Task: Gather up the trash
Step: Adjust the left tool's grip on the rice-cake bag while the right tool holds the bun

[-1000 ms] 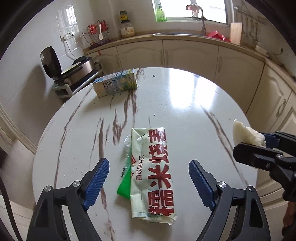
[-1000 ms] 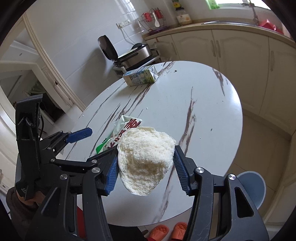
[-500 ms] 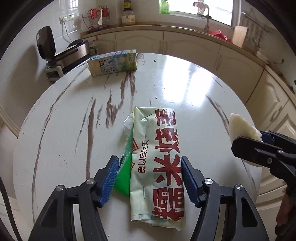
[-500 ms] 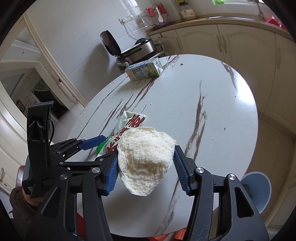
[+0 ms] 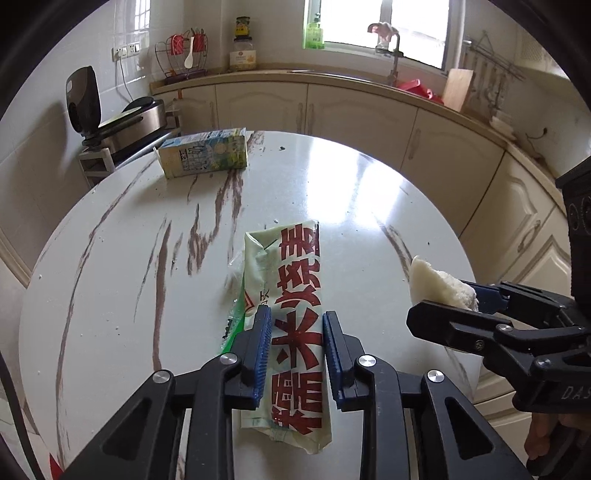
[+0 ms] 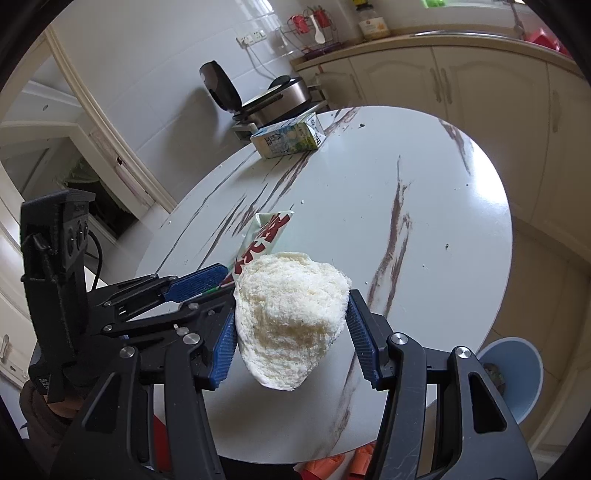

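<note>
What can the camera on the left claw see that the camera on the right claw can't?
Only the left wrist view shows the window, the tap and the whole wrapper between the closing left claw. Only the right wrist view shows the blue bin on the floor and the orange slippers. Both show the round table, the milk carton and the white bun gripped in the right claw.

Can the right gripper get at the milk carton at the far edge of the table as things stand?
Probably not. The right gripper is already shut on a piece of white bread, so its fingers are occupied. The milk carton lies across the table, apart from both grippers.
</note>
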`<state>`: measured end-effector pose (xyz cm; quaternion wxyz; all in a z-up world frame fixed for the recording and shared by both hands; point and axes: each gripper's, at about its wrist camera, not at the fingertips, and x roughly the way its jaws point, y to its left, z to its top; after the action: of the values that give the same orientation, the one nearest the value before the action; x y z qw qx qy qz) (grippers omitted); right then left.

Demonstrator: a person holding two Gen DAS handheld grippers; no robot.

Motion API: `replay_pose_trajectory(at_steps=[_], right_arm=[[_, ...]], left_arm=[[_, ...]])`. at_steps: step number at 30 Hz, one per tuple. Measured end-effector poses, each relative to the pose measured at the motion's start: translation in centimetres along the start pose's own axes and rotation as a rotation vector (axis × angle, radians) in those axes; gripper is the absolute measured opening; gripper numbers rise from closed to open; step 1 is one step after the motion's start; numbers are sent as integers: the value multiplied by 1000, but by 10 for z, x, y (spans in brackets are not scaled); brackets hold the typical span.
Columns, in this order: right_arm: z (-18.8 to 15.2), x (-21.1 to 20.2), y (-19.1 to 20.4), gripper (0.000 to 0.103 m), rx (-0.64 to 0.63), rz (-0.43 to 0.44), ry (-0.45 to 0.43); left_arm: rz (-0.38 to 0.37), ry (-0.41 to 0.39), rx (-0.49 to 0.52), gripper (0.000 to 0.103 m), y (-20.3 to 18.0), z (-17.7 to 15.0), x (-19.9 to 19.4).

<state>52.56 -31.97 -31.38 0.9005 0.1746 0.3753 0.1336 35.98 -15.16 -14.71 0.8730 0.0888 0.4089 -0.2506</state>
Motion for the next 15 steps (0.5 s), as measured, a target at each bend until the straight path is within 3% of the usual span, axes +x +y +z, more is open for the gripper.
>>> replay_pose_trajectory(at_steps=[15], right_arm=[[-2,-8,5,52,-8,28,-9]], left_arm=[[-29,-35,-29,13,13,1,-31]])
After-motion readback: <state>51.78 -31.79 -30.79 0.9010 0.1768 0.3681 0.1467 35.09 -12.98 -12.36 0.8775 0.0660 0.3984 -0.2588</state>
